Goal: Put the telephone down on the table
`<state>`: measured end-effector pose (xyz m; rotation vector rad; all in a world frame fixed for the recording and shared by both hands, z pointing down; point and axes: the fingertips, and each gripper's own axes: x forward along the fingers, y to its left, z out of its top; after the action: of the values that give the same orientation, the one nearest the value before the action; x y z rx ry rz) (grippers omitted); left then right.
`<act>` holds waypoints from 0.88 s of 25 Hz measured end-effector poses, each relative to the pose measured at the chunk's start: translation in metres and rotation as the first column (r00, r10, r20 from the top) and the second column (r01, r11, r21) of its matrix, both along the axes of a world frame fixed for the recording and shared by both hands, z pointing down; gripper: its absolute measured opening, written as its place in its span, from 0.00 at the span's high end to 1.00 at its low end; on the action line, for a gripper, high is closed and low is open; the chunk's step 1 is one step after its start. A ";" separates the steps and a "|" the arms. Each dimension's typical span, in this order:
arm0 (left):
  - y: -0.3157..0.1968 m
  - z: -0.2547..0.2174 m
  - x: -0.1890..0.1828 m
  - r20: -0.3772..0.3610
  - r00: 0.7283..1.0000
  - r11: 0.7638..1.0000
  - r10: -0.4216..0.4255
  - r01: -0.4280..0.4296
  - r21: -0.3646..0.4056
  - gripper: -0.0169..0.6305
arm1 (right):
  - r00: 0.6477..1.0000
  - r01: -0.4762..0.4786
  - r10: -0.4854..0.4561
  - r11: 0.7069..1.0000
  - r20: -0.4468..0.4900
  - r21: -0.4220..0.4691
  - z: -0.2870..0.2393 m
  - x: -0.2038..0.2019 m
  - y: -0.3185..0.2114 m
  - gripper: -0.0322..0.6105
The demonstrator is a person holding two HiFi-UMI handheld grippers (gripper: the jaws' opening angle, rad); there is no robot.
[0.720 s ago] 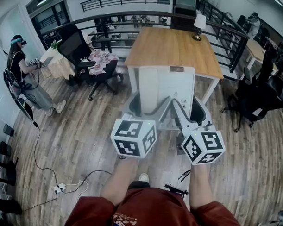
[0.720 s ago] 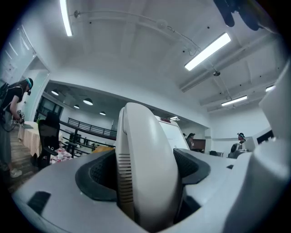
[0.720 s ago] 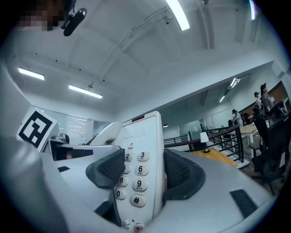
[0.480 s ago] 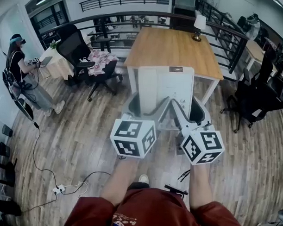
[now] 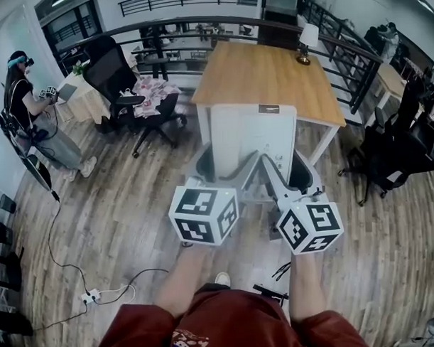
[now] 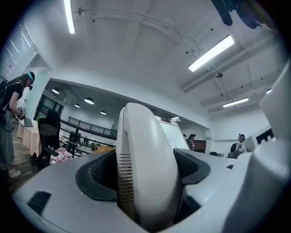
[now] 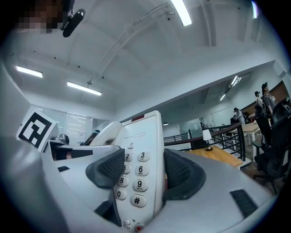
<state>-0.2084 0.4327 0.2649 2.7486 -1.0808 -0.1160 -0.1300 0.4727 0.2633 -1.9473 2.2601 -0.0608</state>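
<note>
Telephone (image 5: 253, 139) hangs in the air just before the near edge of the wooden surface (image 5: 270, 75), above the floor, so I judge you are in the carrying step. Your left hand-held gripper (image 5: 227, 165) is clamped on its handset (image 6: 145, 168) side, and your right hand-held gripper (image 5: 292, 175) is clamped on the keypad (image 7: 135, 175) side. Next, I think, you should bring it forward over the surface, hold both sides level, lower it until the base rests flat, and only then release.
</note>
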 end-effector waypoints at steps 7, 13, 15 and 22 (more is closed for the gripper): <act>-0.024 0.009 -0.018 -0.001 1.000 1.000 0.020 -0.020 -0.012 0.37 | 1.000 -0.015 0.015 1.000 0.000 -0.017 0.008 -0.018 -0.023 0.50; -0.034 0.009 -0.018 -0.004 0.999 0.999 0.036 -0.036 -0.006 0.37 | 1.000 -0.030 0.030 0.999 0.004 -0.016 0.009 -0.019 -0.032 0.50; -0.037 0.010 -0.017 -0.004 0.999 0.999 0.039 -0.039 -0.005 0.37 | 0.999 -0.033 0.033 0.999 0.004 -0.016 0.009 -0.018 -0.035 0.51; -0.057 0.014 -0.004 -0.001 0.999 0.999 0.039 -0.039 -0.004 0.37 | 0.999 -0.035 0.035 0.999 0.008 -0.012 0.013 -0.005 -0.055 0.50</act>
<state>-0.2120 0.3758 0.2789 2.7641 -1.0257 -0.1102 -0.1348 0.4180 0.2767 -1.9881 2.2248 -0.0782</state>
